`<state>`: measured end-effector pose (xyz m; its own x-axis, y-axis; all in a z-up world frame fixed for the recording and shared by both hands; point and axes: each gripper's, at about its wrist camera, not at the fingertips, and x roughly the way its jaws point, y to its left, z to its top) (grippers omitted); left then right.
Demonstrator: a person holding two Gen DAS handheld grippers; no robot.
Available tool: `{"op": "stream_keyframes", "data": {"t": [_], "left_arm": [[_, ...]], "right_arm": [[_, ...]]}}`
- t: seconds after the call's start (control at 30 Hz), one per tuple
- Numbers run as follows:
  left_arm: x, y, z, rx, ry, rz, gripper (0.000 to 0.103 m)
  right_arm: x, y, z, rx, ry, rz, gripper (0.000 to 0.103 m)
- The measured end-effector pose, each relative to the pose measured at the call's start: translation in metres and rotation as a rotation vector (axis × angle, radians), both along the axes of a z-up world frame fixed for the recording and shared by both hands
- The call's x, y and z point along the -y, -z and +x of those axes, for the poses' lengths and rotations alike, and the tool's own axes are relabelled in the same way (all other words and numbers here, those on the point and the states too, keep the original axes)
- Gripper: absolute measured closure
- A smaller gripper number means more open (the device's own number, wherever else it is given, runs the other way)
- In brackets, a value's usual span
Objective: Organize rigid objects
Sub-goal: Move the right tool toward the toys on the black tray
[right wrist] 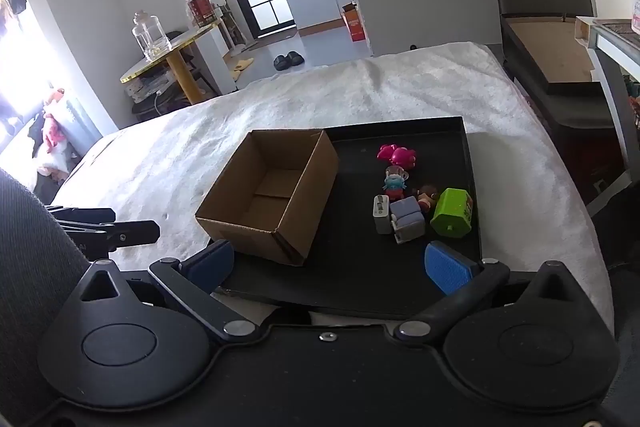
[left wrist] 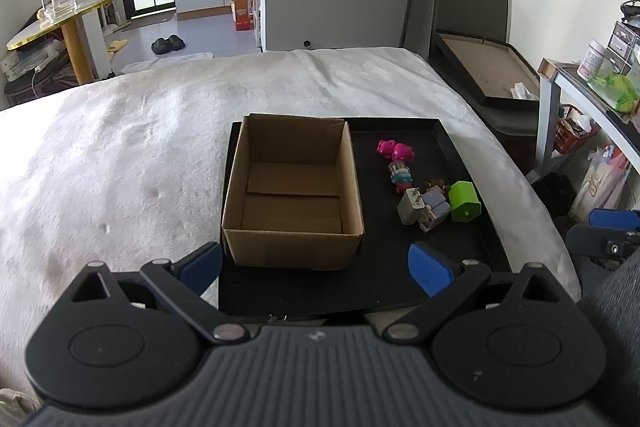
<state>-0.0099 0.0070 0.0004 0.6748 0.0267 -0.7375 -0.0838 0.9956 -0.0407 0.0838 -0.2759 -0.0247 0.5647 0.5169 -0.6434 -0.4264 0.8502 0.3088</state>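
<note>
Crowding together on the black tray [right wrist: 472, 163], small toys [right wrist: 404, 195] hard to identify; both tools released.

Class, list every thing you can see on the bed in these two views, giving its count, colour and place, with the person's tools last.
cardboard box: 1, brown, empty, left part of tray
tray: 1, black, on white bed cover
pink toy: 1, far end of toy cluster
small figures: several, mixed colours, mid-cluster
charger plug: 1, white, near box
green block: 1, right of cluster
left gripper: 1, black, blue pads, open, empty
right gripper: 1, same, open, empty
</note>
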Motion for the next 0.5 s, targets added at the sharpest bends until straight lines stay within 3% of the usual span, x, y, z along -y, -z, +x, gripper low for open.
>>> {"op": "stream_keyframes", "data": {"t": [0.5], "left_arm": [[-0.0027, -0.0005, -0.0036, 0.001, -0.015, -0.005, 0.004]], "right_arm": [[0.0017, -0.0034, -0.0039, 0.003, 0.026, -0.016, 0.000]]}}
